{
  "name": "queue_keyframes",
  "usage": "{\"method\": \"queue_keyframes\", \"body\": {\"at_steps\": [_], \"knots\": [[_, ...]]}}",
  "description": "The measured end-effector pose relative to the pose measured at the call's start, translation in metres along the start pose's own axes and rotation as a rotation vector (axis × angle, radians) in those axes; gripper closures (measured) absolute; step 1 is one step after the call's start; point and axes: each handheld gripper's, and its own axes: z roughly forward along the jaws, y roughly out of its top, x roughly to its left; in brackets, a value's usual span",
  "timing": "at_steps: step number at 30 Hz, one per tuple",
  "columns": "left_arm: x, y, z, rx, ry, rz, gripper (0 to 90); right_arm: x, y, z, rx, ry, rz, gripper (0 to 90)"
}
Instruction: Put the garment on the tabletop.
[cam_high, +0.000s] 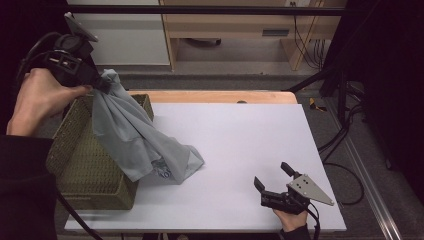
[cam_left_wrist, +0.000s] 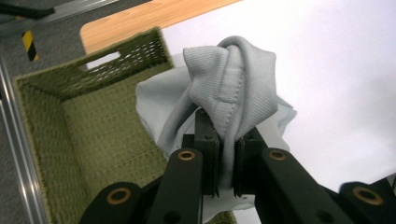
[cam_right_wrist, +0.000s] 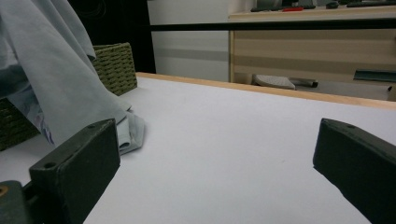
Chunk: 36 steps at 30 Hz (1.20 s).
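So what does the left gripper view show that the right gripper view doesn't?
Left gripper view: the left gripper shut on a bunched fold of the grey cloth, and the bare inside of the green basket below it.

Right gripper view: the right gripper open over the white table with nothing between its jaws, and wooden furniture behind.

Both: the cloth, the basket and the table.
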Motion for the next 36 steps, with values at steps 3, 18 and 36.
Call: {"method": "queue_keyframes", "body": {"at_steps": [3,18,36], "knots": [[-0.009,0.003,0.001,-0.009,-0.01,0.014,82.2,0.0,0.0,-0.001,-0.001,0.002,0.0,0.9],[-0.086,0.023,0.023,-0.056,-0.11,0.205,82.3,0.001,0.0,-0.002,0.002,0.007,0.001,0.9],[-0.15,0.039,0.067,0.029,-0.146,0.333,82.2,0.0,0.001,-0.003,0.002,0.021,0.01,0.9]]}}
